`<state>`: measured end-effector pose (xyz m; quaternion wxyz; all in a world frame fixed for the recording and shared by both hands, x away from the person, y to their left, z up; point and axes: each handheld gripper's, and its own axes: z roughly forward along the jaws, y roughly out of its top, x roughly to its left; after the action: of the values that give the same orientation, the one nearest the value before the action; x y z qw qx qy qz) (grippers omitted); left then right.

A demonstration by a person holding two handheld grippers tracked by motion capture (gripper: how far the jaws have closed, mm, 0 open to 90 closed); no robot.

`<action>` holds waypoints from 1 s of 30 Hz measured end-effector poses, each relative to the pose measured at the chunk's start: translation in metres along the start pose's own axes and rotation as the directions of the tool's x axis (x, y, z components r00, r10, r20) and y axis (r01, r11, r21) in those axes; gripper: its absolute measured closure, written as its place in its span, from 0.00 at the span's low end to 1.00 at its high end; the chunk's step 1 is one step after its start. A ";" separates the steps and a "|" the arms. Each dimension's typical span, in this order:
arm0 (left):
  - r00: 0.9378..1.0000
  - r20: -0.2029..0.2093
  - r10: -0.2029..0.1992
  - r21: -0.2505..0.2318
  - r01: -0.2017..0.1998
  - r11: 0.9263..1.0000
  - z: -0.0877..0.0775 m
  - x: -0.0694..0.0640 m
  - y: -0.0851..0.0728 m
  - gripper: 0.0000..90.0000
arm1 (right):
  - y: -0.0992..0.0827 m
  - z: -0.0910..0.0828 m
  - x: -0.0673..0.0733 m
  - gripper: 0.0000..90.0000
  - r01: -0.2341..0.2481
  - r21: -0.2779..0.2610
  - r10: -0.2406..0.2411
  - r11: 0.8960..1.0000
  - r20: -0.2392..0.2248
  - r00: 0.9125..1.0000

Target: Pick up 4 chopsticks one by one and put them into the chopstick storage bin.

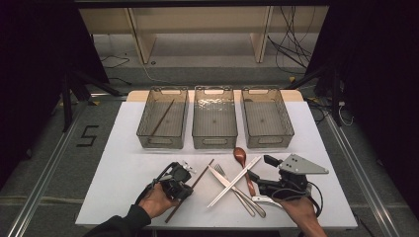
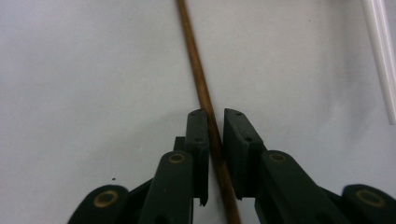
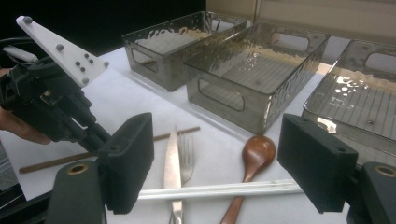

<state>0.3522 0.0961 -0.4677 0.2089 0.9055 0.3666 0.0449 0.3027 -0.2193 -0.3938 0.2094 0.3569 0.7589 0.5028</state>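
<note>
A brown chopstick (image 1: 197, 178) lies slanted on the white table (image 1: 123, 168). My left gripper (image 1: 188, 183) sits over its middle. In the left gripper view that gripper (image 2: 215, 116) has its jaws pressed in on the brown chopstick (image 2: 198, 74), which still rests on the table. At the front right my right gripper (image 1: 262, 167) is open, and in its own view the right gripper (image 3: 217, 140) holds nothing. Ahead of it lie a wooden spoon (image 3: 257, 151), a white chopstick (image 3: 224, 190), a knife (image 3: 173, 163) and a fork (image 3: 187, 158).
Three clear baskets stand in a row at the back: left (image 1: 145, 118), middle (image 1: 214, 143), right (image 1: 268, 140). The left one holds another brown chopstick (image 1: 162, 118). The white chopstick (image 1: 234, 181) crosses the knife (image 1: 222, 177) and fork (image 1: 242, 195); the spoon (image 1: 240, 154) lies beside them.
</note>
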 end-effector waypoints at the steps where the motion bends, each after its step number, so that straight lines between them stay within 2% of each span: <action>1: 1.000 -0.003 0.001 0.002 -0.001 1.000 0.000 0.000 0.000 0.91 | 0.000 0.000 0.000 0.31 0.001 0.000 -0.001 1.000 0.000 1.000; 11: 1.000 0.022 -0.017 0.005 0.017 1.000 0.000 0.005 0.000 0.93 | 0.000 0.000 0.000 0.31 0.004 -0.002 -0.004 1.000 -0.001 1.000; 16: 1.000 0.030 -0.009 0.015 0.008 1.000 -0.001 0.008 0.000 0.93 | 0.000 0.000 0.000 0.31 0.005 -0.002 -0.005 1.000 -0.001 1.000; 19: 1.000 0.016 0.001 0.020 -0.002 1.000 -0.002 0.008 0.000 0.93 | 0.000 0.000 0.000 0.31 0.005 -0.002 -0.005 1.000 0.000 1.000; 23: 1.000 0.022 0.000 0.023 0.000 1.000 -0.003 0.011 -0.001 0.93 | 0.000 0.000 0.000 0.31 0.004 -0.001 -0.004 1.000 -0.001 1.000; 30: 1.000 0.001 -0.010 -0.003 0.010 1.000 -0.012 0.019 -0.001 0.93 | 0.000 0.000 0.000 0.31 0.000 0.000 0.000 1.000 -0.001 1.000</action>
<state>0.3630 0.1138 -0.4583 0.2108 0.9033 0.3709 0.0438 0.3030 -0.2193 -0.3938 0.2092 0.3566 0.7589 0.5030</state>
